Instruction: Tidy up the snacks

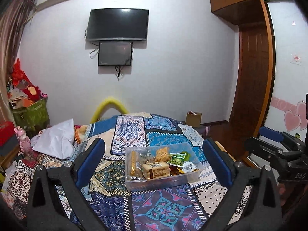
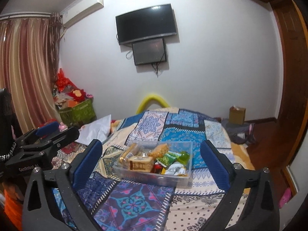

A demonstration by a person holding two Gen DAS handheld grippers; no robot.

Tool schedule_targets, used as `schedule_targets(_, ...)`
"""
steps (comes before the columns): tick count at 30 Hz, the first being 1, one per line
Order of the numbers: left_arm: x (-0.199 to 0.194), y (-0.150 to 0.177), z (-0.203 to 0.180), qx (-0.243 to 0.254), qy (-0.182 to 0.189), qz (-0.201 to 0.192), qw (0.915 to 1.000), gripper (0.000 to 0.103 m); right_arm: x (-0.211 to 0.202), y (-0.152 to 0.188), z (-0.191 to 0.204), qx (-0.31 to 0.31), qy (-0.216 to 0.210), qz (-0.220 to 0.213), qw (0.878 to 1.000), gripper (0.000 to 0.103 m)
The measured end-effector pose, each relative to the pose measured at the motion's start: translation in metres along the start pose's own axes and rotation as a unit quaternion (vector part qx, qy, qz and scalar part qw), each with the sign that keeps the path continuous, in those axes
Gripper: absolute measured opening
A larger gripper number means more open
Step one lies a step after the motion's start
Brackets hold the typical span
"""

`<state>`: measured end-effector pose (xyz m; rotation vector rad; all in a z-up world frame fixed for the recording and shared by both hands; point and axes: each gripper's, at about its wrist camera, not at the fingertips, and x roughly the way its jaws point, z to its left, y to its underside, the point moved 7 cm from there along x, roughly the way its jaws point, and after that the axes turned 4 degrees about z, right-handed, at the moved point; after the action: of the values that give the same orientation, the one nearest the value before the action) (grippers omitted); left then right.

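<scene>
A clear plastic bin [image 1: 194, 179] [image 2: 182, 179] sits on the patterned bedspread [image 1: 154, 209] [image 2: 138, 206]. It holds several snacks: a tan wrapped cake pack [image 1: 156, 170] [image 2: 141, 163], a long gold biscuit pack [image 1: 133, 162] [image 2: 128, 152], an orange crisp bag [image 1: 162, 153] [image 2: 159, 150] and green packets [image 1: 176, 158] [image 2: 167, 158]. My left gripper [image 1: 154, 160] is open and empty, held above the bed with the bin between its fingers in view. My right gripper [image 2: 151, 162] is open and empty, likewise framing the bin. Each gripper shows in the other's view, the right [image 1: 279, 144] and the left [image 2: 46, 136].
A white pillow [image 1: 57, 140] [image 2: 96, 130] lies at the bed's left. A green box of red items [image 1: 30, 111] [image 2: 77, 109] stands by the curtain. A cardboard box [image 1: 193, 118] [image 2: 237, 115] sits on the floor. A TV [image 1: 117, 25] hangs on the wall; a wooden wardrobe [image 1: 252, 77] is right.
</scene>
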<state>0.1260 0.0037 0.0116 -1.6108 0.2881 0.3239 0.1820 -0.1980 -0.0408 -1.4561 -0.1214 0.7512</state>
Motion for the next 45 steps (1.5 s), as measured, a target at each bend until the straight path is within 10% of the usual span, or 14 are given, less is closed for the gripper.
schedule_targets(45,-0.004,0.012,-0.004,-0.010,0.016,0.005,0.9998,0.102,-0.018,0.006,0.007,-0.003,-0.007,-0.012,1.000,0.103)
